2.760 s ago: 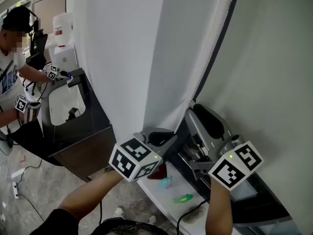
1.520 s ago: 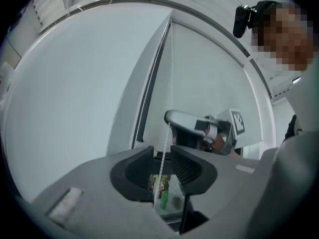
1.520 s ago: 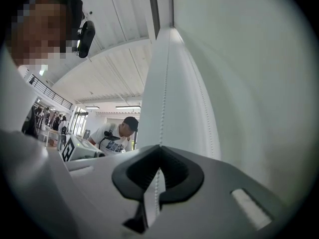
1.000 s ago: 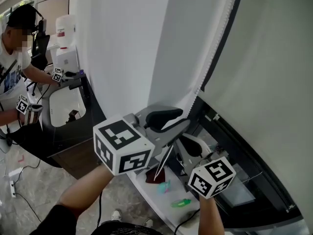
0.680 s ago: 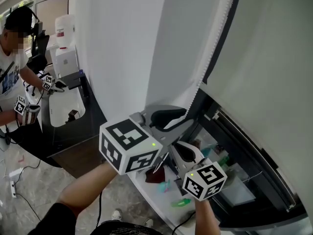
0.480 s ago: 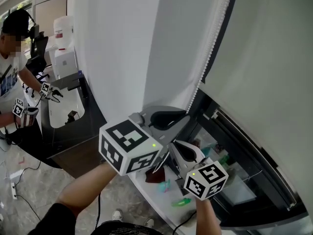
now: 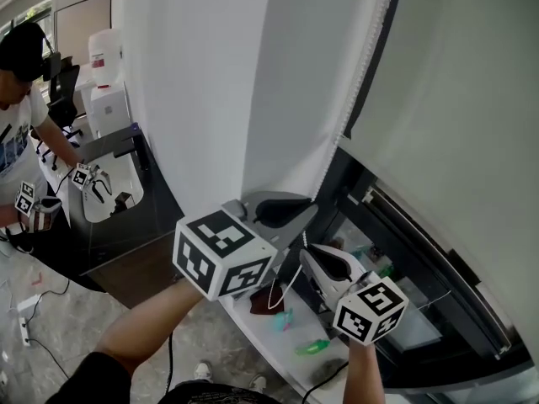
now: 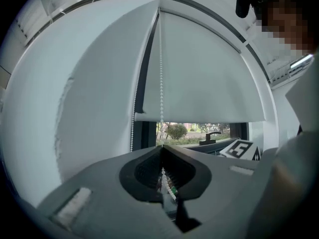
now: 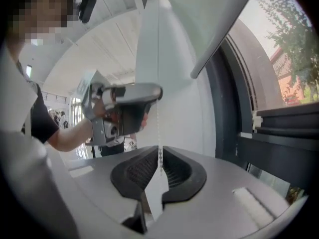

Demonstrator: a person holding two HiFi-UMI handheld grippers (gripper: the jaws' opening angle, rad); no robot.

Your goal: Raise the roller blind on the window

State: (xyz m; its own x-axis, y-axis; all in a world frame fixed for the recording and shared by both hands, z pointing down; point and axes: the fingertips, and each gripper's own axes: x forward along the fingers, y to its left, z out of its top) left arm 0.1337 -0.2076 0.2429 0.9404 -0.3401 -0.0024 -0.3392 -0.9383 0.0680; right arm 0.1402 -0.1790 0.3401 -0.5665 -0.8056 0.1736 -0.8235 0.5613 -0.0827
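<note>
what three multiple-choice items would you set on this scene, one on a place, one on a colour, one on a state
1. Where does the green thing lie?
A. on the white sill
B. in a sink
C. on the floor

2. What colour is the chain?
A. white
B. black
C. red

3. How does the blind stand?
A. fully down
B. partly raised
C. fully rolled up

Answers:
1 A: in the head view the green thing rests on the sill under the glass.
2 A: the chain is a string of white beads.
3 B: the blind's bottom edge hangs above a strip of open window with trees showing through.
</note>
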